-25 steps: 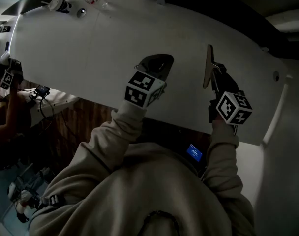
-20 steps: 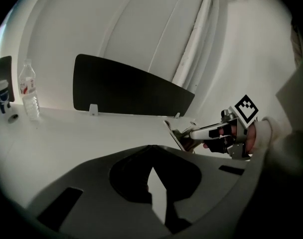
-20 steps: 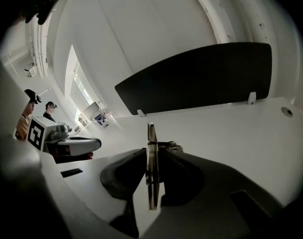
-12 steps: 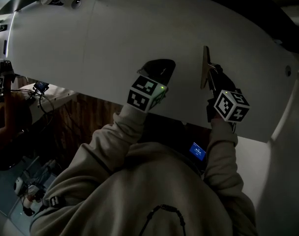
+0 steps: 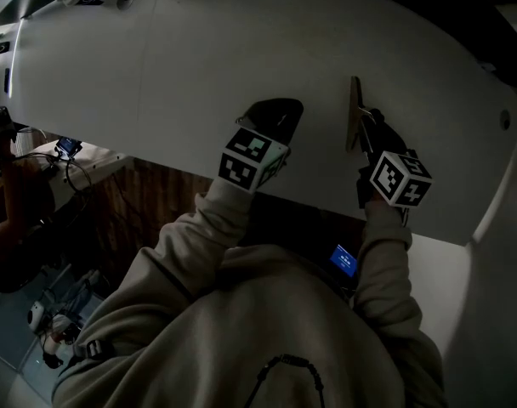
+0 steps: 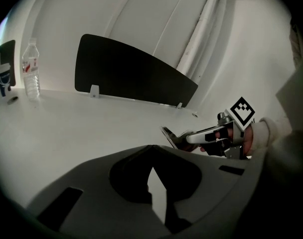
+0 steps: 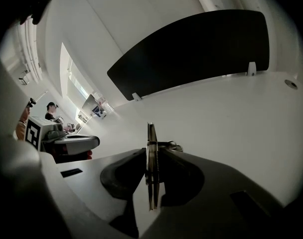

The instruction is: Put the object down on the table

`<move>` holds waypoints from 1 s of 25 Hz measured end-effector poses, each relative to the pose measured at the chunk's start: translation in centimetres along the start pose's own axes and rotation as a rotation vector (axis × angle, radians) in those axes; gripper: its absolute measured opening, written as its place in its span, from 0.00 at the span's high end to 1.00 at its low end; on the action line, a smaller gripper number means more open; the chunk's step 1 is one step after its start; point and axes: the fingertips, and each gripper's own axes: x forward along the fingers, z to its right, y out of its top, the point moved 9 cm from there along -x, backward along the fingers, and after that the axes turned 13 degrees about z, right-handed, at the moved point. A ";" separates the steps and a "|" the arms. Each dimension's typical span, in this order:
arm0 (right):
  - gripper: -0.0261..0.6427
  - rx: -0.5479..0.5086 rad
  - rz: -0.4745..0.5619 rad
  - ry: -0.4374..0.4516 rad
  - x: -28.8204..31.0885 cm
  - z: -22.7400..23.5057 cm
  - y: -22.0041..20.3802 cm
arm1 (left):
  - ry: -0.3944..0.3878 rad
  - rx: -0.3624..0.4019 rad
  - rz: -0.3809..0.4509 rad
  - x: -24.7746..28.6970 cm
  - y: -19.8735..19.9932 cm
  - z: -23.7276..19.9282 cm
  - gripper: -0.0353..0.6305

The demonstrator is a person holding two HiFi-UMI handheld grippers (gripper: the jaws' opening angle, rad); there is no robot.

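Right gripper (image 5: pixel 366 128) clamps a thin board (image 5: pixel 355 109) upright on edge, low over the table (image 5: pixel 199 58) by its near edge. Let go like this, it could topple flat. Left gripper (image 5: pixel 275 119), closed and empty, offers no support.

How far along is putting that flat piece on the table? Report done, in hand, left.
Done: the thin flat piece is over the white table. In hand: the right gripper clamps it on edge; the left gripper holds nothing. Left: lay it down, release; contact with the table cannot be told.
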 end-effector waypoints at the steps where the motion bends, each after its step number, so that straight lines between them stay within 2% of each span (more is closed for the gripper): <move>1: 0.82 -0.002 -0.005 0.003 0.1 0.0 -0.1 | 0.000 0.000 0.001 0.0 0.0 0.0 0.94; 7: 0.82 0.005 -0.036 0.017 0.4 0.4 -1.1 | 0.000 0.005 -0.006 -0.1 -0.1 0.3 0.94; 11: 0.82 -0.040 -0.049 0.000 0.4 0.3 -1.1 | 0.012 0.009 0.000 -0.6 0.1 0.0 0.94; 13: 0.74 -0.060 -0.045 0.000 0.5 0.1 -1.0 | 0.015 0.010 0.002 -0.6 0.3 -0.1 0.94; 18: 0.68 -0.121 -0.011 -0.072 -0.3 0.4 -0.5 | -0.002 0.017 0.001 -0.8 0.6 0.4 0.94; 25: 0.67 -0.127 0.020 -0.106 -1.1 0.6 -0.1 | -0.011 0.021 0.000 -0.9 0.4 0.4 0.94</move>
